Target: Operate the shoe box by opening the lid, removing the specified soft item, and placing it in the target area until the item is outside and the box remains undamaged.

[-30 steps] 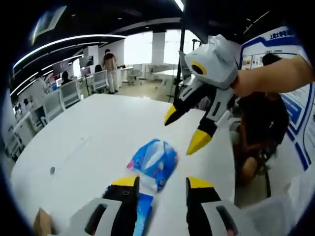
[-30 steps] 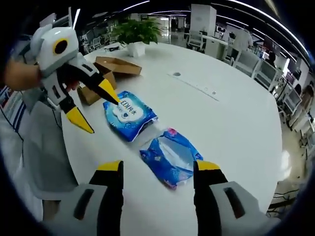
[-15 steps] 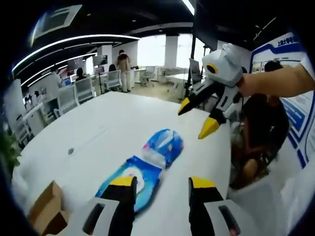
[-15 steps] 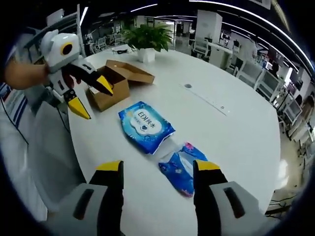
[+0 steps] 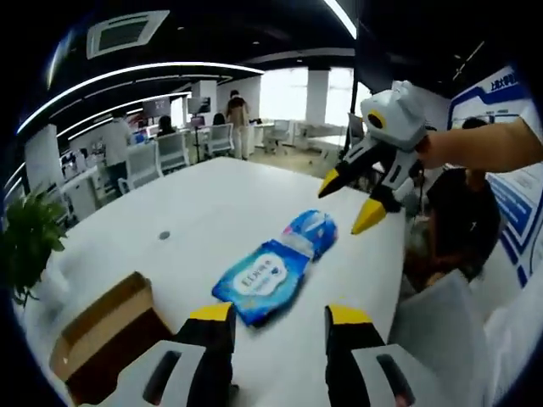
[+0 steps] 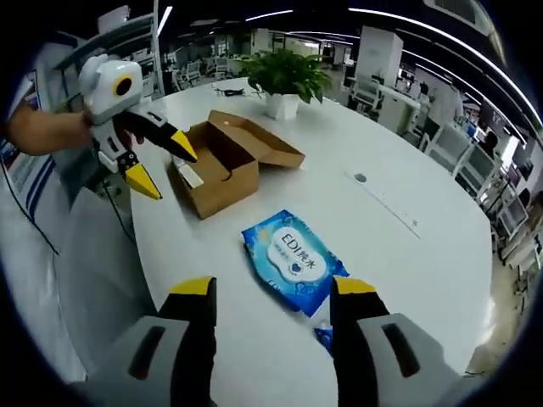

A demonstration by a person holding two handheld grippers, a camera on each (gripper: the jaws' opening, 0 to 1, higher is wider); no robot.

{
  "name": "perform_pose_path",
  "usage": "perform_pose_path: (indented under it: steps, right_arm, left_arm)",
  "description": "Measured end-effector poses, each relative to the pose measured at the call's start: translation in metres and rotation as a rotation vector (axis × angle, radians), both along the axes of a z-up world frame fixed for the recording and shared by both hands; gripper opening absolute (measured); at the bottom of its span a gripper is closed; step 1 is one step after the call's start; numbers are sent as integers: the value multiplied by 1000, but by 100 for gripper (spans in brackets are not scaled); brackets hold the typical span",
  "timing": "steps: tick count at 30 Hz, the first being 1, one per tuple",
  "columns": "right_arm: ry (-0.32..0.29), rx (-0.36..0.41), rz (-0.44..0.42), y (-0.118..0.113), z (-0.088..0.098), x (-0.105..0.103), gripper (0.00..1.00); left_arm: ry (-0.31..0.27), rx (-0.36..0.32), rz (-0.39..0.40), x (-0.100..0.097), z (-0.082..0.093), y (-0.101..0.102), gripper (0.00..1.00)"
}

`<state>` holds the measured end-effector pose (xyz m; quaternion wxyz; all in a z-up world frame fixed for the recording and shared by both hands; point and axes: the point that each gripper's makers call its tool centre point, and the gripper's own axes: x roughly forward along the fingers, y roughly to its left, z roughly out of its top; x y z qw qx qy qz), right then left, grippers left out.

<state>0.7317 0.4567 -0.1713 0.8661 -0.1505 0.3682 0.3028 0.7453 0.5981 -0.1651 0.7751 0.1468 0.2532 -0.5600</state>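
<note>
A brown cardboard shoe box [image 6: 222, 165] [image 5: 102, 335] stands open on the white table [image 6: 382, 229], lid flap thrown back, with a small white item [image 6: 190, 175] inside. A blue wet-wipe pack [image 6: 293, 259] [image 5: 260, 280] lies flat beside it, and a second blue soft pack [image 5: 310, 233] [image 6: 325, 337] lies just past that. My left gripper [image 5: 277, 315] [image 6: 161, 163] is open, hovering near the box's edge with nothing held. My right gripper [image 6: 271, 292] [image 5: 360, 197] is open, above the wipe pack, holding nothing.
A potted plant [image 6: 283, 79] [image 5: 25, 250] stands on the table beyond the box. A small round port [image 6: 361, 178] sits mid-table. Office chairs [image 5: 140, 165] and people [image 5: 237, 123] are behind the far edge. A person's arm [image 5: 484, 144] holds the right gripper.
Both views have pulled back and swung toward the box, which now shows fully open. The two blue packs lie where they were. Both grippers stay open.
</note>
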Motion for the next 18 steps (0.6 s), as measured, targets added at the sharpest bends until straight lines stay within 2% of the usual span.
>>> perform_pose_path:
  steps: [5, 14, 18]
  right_arm:
    - [-2, -10, 19, 35, 4, 8, 50]
    - [-6, -26, 42, 79, 7, 24, 49]
    - [-8, -31, 53, 98, 8, 31, 49]
  left_arm:
    - [-2, -11, 21, 11, 3, 31, 42]
    - [-16, -29, 40, 27, 7, 78, 42]
    - [-16, -27, 47, 32, 6, 93, 42]
